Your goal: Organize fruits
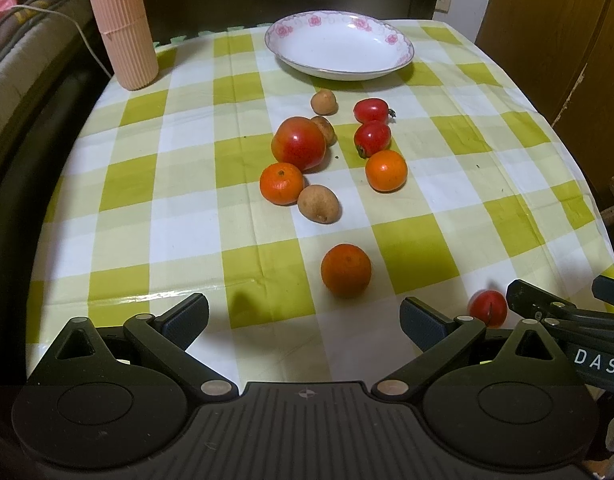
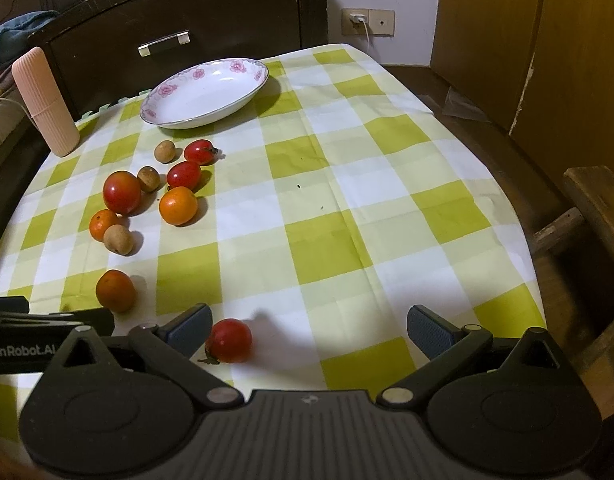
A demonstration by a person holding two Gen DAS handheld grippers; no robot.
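Note:
A white plate with pink flowers [image 1: 339, 64] [image 2: 175, 114] stands empty at the far side of the checked tablecloth. Loose fruit lies in front of it: a big red apple [image 1: 299, 143] [image 2: 121, 192], two small red tomatoes [image 1: 372, 136] [image 2: 183, 175], oranges [image 1: 386, 171] [image 2: 178, 205] and brown longans [image 1: 318, 203] [image 2: 117, 239]. One orange [image 1: 346, 270] [image 2: 115, 290] lies nearer, just ahead of my open left gripper [image 1: 305, 318]. A small red tomato [image 2: 229, 340] [image 1: 488, 308] rests by the left finger of my open right gripper [image 2: 310, 330]. Neither holds anything.
A tall pink ribbed container [image 1: 122, 24] [image 2: 47, 102] stands at the table's far left corner. Behind the table is a dark cabinet [image 2: 179, 8]. A wooden stool [image 2: 595, 208] sits off the table's right edge. The right half of the cloth [image 2: 387, 200] is bare.

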